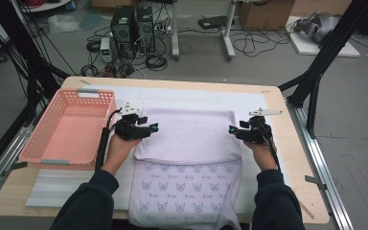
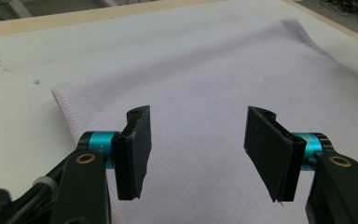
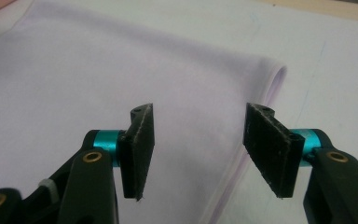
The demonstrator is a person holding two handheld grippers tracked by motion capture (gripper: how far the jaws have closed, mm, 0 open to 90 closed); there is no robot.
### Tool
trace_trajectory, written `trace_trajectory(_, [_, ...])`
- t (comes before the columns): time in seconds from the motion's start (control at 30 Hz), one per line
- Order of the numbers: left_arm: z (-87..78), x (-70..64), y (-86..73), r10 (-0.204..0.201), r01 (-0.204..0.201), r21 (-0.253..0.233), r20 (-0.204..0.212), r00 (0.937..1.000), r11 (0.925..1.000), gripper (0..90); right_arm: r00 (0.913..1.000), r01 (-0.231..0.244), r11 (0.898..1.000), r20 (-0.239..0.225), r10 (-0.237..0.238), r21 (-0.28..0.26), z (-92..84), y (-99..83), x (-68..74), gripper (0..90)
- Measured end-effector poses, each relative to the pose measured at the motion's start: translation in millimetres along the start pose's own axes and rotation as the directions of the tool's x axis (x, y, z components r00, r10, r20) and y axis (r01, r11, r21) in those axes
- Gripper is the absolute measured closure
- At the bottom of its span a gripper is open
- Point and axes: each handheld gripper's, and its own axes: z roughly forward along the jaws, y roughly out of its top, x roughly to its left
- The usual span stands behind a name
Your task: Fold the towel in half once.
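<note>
Wooden surface [image 1: 287, 143], covered in the middle by a white mat [image 1: 191, 98]. Pink basket [image 1: 69, 129] sits at the left edge, its right wall just beside the left tongs [image 1: 154, 127]. Right of the right tongs [image 1: 232, 129] a strip of bare mat, then bare wood out to the right edge. Far side of the mat is open up to the far edge. Black frame legs stand off both far corners, clear of the surface.

Pale lilac towel [image 1: 189, 134] lies flat mid-surface, folded over: the plain folded part is far, and the near part, printed with small figures, runs to the near edge and hangs over it.

Left tongs [image 2: 196, 144]: jaws spread apart, nothing between them, pads off the cloth. They point right, over the towel [image 2: 223, 93] close to its left hem. The far left corner lies just beyond the left pad.

Right tongs [image 3: 198, 144]: jaws likewise spread, holding nothing, hovering over the towel [image 3: 98, 79] near its right folded edge. That edge passes under the gap between the pads.

The two tongs face each other across the folded part, one at each side.
</note>
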Motion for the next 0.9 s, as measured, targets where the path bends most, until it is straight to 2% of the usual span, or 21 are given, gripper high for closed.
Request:
trace_trajectory(0.1, [-8.2,-7.6,-5.9,0.024,-0.024,0.013,0.029,0.9993,0.9996,42.7,0.9997,0.004,1.0,-0.023,-0.004,-0.016,-12.8,-8.3,5.0,45.0])
trace_trajectory(0.3, [-26.6,-19.4,-23.4,0.039,-0.039,0.004,0.058,0.9976,0.9992,42.5,0.9979,0.03,1.0,-0.057,-0.031,-0.005,-35.3,-33.2,18.2,45.9])
trace_trajectory(0.37, [-30.7,-22.1,-28.6,0.043,-0.043,0.006,0.058,0.9974,0.999,42.4,0.9978,0.045,0.999,-0.049,-0.045,0.009,-41.8,-42.8,22.5,44.8])
trace_trajectory(0.47, [-37.2,-25.0,-36.0,0.046,-0.046,0.003,0.066,0.9968,0.9989,42.0,0.9972,0.074,0.996,-0.009,-0.074,0.054,-48.7,-55.6,27.4,44.1])
trace_trajectory(0.53, [-41.3,-27.6,-42.6,0.042,-0.042,-0.002,0.08,0.9959,0.9991,42.2,0.9974,0.072,0.996,-0.009,-0.072,0.046,-53.3,-64.8,30.1,44.2])
trace_trajectory(0.73, [-51.9,-30.6,-65.1,0.035,-0.036,0.015,0.088,0.9956,0.9992,43.8,0.9976,0.064,0.996,-0.029,-0.062,0.056,-64.2,-87.4,41.9,44.2])
trace_trajectory(0.83, [-52.6,-32.2,-67.0,0.038,-0.039,0.014,0.084,0.9958,0.9991,44.2,0.9957,0.09,0.993,-0.03,-0.088,0.071,-62.7,-89.7,49.8,44.0])
trace_trajectory(0.9, [-51.1,-34.8,-67.7,0.055,-0.057,0.019,0.085,0.9949,0.9982,46.4,0.9938,0.11,0.989,-0.026,-0.108,0.094,-57.5,-90.8,54.2,44.0])
